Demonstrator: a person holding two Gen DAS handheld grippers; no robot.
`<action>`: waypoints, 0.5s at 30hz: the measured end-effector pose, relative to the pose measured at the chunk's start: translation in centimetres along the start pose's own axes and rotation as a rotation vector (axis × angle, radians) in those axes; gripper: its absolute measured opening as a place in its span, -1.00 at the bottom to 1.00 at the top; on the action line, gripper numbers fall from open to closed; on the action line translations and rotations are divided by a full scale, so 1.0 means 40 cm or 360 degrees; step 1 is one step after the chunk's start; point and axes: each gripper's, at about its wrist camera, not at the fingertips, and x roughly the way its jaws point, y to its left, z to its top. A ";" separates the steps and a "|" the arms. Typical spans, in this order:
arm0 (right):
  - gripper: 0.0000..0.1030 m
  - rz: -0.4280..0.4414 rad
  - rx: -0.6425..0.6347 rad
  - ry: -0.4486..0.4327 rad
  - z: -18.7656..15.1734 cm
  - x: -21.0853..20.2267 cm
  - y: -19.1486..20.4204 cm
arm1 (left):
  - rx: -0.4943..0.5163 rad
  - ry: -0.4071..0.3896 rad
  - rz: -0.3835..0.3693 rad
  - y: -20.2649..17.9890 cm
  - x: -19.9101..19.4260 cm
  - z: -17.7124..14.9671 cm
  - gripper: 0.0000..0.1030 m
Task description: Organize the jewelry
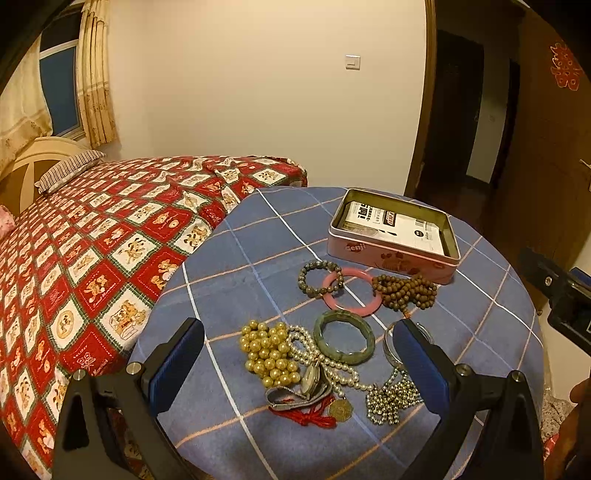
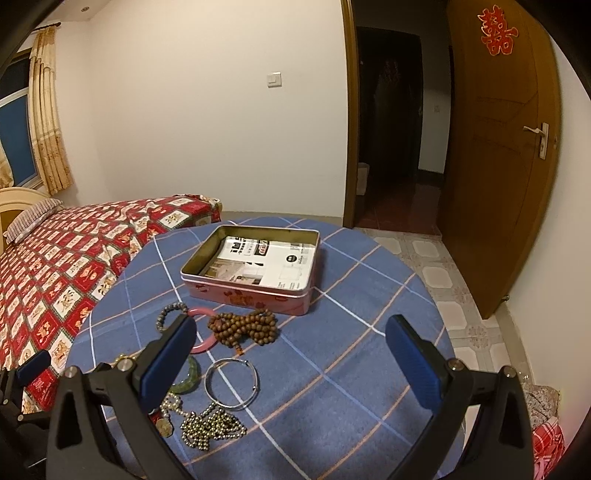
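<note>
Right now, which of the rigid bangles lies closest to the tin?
The pink bangle, just in front of the pink tin between two beaded bracelets. The green bangle and silver bangle lie farther back.

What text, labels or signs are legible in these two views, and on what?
"senji": on the side of the pink tin, left wrist view.
"囍": red paper cutout on the wooden door.
Printed sheet inside the tin: black lettering and a round black logo, too small and blurred to read.
Gold octagonal charm: raised mark, not readable.
Nothing else legible.
</note>
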 end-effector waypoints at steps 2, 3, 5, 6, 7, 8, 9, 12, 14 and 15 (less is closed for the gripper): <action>1.00 -0.0002 -0.0008 0.0013 0.004 0.011 0.004 | 0.0003 0.0007 0.0000 -0.002 0.008 0.004 0.98; 1.00 -0.0001 -0.0009 0.0019 0.004 0.016 0.004 | 0.0004 0.0012 -0.0002 -0.002 0.013 0.006 0.98; 1.00 0.0002 -0.0009 0.0032 0.007 0.028 0.006 | 0.0008 0.0019 -0.0005 -0.001 0.023 0.010 0.98; 1.00 0.0002 -0.0009 0.0037 0.009 0.032 0.007 | 0.0008 0.0021 -0.0003 0.000 0.027 0.012 0.98; 1.00 0.0003 -0.0011 0.0048 0.010 0.041 0.008 | 0.0007 0.0025 -0.0001 0.002 0.032 0.014 0.98; 1.00 0.0004 -0.0013 0.0055 0.012 0.046 0.008 | 0.0006 0.0031 -0.0001 0.003 0.038 0.016 0.98; 1.00 0.0004 -0.0014 0.0063 0.014 0.052 0.009 | 0.0004 0.0037 0.0000 0.005 0.044 0.017 0.98; 1.00 0.0005 -0.0012 0.0078 0.020 0.066 0.010 | -0.0007 0.0053 -0.0001 0.007 0.059 0.024 0.98; 1.00 0.0003 -0.0013 0.0085 0.024 0.074 0.010 | -0.0007 0.0058 -0.0004 0.006 0.067 0.029 0.98; 1.00 0.0002 -0.0015 0.0087 0.025 0.077 0.010 | -0.0005 0.0060 -0.0002 0.005 0.071 0.031 0.98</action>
